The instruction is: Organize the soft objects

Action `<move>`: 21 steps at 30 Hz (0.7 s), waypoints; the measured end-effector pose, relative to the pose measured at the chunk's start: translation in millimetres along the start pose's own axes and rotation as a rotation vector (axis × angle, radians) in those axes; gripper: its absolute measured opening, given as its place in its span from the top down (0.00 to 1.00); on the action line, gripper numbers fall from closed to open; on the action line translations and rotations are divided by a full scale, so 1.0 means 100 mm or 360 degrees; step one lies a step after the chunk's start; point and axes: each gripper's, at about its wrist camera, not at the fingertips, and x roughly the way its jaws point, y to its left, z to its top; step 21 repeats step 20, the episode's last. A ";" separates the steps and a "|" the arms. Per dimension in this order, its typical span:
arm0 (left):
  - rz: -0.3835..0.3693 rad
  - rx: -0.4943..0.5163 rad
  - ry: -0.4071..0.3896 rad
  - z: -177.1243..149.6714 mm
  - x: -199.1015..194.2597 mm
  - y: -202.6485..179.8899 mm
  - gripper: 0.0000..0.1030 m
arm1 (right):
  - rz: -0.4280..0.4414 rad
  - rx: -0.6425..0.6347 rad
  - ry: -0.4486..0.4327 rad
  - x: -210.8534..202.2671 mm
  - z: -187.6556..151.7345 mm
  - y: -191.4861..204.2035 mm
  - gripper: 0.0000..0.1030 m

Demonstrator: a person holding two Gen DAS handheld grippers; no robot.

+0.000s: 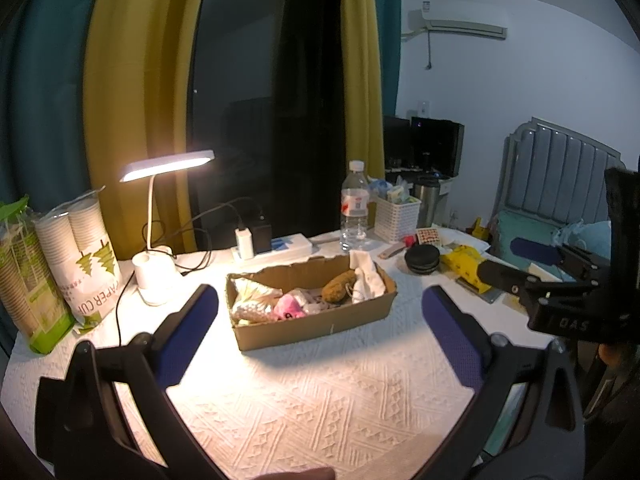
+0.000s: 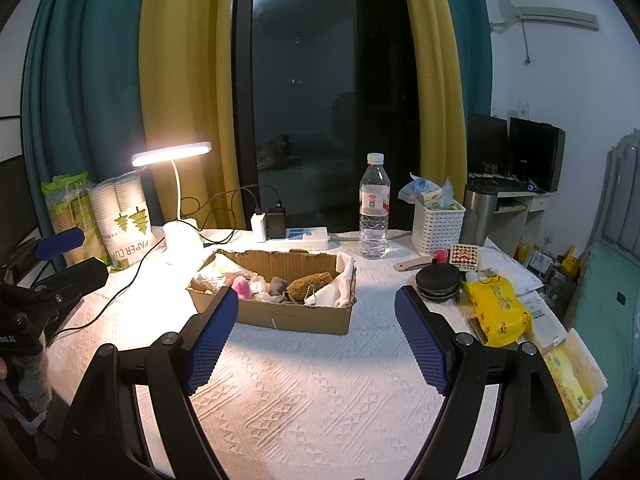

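A shallow cardboard box (image 1: 320,322) (image 2: 288,316) stands in the middle of the white-clothed table. In it lie a pink plush (image 1: 287,307) (image 2: 242,287), a brown plush with a chain (image 1: 339,286) (image 2: 310,283), a white cloth (image 1: 370,276) (image 2: 334,294), a knitted white piece (image 1: 250,310) and other soft items. My left gripper (image 1: 320,300) is open and empty, held short of the box. My right gripper (image 2: 316,300) is open and empty, also short of the box. Each gripper shows in the other's view, the right one (image 1: 520,264) and the left one (image 2: 72,256).
A lit desk lamp (image 1: 168,166) (image 2: 172,156), paper cup packs (image 1: 90,264) (image 2: 124,224), a power strip (image 2: 296,240), a water bottle (image 1: 354,208) (image 2: 374,208), a white basket (image 2: 438,222), a steel mug (image 2: 478,210), a black round case (image 2: 438,280) and a yellow packet (image 2: 498,312) ring the box.
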 end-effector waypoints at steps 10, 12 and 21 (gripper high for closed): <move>0.0003 -0.0003 -0.0002 0.00 0.01 0.01 0.00 | 0.0000 0.0002 0.0001 0.01 0.00 0.01 0.19; 0.0002 -0.0004 -0.0001 0.00 0.01 0.01 0.00 | -0.0003 0.0004 0.0000 0.00 0.00 0.01 0.19; -0.0006 -0.0001 0.0010 0.01 0.10 0.01 0.00 | 0.0003 0.0002 0.0008 0.02 -0.01 0.02 0.19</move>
